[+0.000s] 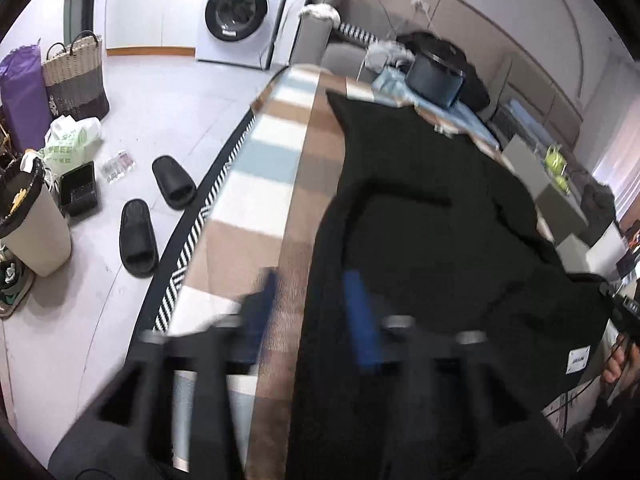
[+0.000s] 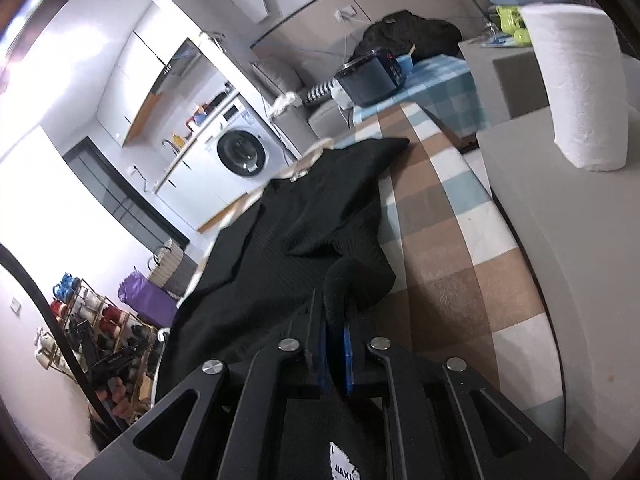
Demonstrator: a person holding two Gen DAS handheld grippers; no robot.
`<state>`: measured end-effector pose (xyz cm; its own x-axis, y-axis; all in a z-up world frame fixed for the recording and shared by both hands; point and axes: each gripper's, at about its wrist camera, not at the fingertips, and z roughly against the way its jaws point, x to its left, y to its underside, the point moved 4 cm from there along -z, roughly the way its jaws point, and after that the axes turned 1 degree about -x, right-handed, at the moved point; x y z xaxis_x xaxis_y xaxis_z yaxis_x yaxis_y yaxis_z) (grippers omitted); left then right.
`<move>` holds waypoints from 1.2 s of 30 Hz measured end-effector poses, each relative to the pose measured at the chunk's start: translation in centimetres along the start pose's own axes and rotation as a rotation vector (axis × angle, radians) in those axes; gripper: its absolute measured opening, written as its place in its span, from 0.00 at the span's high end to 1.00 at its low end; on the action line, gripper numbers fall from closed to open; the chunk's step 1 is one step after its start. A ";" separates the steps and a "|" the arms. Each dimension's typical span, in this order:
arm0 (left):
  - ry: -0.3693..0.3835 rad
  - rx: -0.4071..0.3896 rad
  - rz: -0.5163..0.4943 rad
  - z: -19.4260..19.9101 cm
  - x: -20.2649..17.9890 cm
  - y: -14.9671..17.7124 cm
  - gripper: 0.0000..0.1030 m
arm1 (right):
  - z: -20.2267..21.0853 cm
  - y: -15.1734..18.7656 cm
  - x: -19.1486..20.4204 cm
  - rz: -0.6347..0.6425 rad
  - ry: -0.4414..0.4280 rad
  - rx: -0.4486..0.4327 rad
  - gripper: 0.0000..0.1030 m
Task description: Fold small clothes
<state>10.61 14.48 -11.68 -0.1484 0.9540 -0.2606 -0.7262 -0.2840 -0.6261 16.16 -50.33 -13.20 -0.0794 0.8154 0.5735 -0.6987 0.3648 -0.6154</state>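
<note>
Blur smears the left gripper (image 1: pixel 310 312), its jaws apart with nothing pinched, one finger over the black garment (image 1: pixel 432 216) spread on the checked blanket (image 1: pixel 256 184). The right gripper (image 2: pixel 334 344) clamps a bunched fold of cloth, which hides its fingertips.

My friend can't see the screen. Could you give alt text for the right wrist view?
The right tool pinches a bunched fold of a black garment that lies on a checked blanket. A paper towel roll stands on a grey surface to the right, and a washing machine sits in the background.
</note>
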 end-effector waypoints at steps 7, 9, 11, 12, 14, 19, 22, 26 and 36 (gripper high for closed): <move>-0.001 0.112 -0.104 -4.1 -2.5 1.4 0.38 | -2.3 0.9 -0.2 0.109 0.161 0.149 0.53; -0.016 0.138 -0.136 -5.2 -3.0 1.7 0.39 | -2.9 1.0 -0.3 0.121 0.174 0.173 0.52; -0.033 0.155 -0.152 -6.0 -3.4 1.8 0.45 | -3.6 1.1 -0.6 0.129 0.195 0.205 0.52; -0.037 0.160 -0.153 -6.3 -3.5 1.9 0.57 | -3.8 1.1 -0.8 0.128 0.198 0.215 0.52; -0.031 0.167 -0.149 -6.8 -3.5 2.0 0.77 | -4.0 1.0 -0.8 0.127 0.189 0.221 0.52; -0.009 0.108 -0.131 -6.3 -3.5 0.7 0.97 | -4.6 0.2 -0.6 0.120 0.150 0.228 0.49; -0.007 0.068 -0.132 -5.4 -3.4 -0.5 0.97 | -5.6 -0.1 -0.3 0.133 0.152 0.244 0.49; 0.018 0.019 -0.104 -4.0 -3.0 -2.2 0.97 | -7.1 0.0 -0.2 0.136 0.167 0.296 0.49; 0.036 -0.043 -0.110 -1.3 -3.1 -2.4 0.98 | -4.2 0.2 0.8 0.183 0.174 0.142 0.96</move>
<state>13.68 12.12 -10.34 -0.0446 0.9758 -0.2142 -0.7072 -0.1823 -0.6831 18.98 -47.73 -15.11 -0.0985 0.9312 0.3510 -0.7778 0.1480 -0.6108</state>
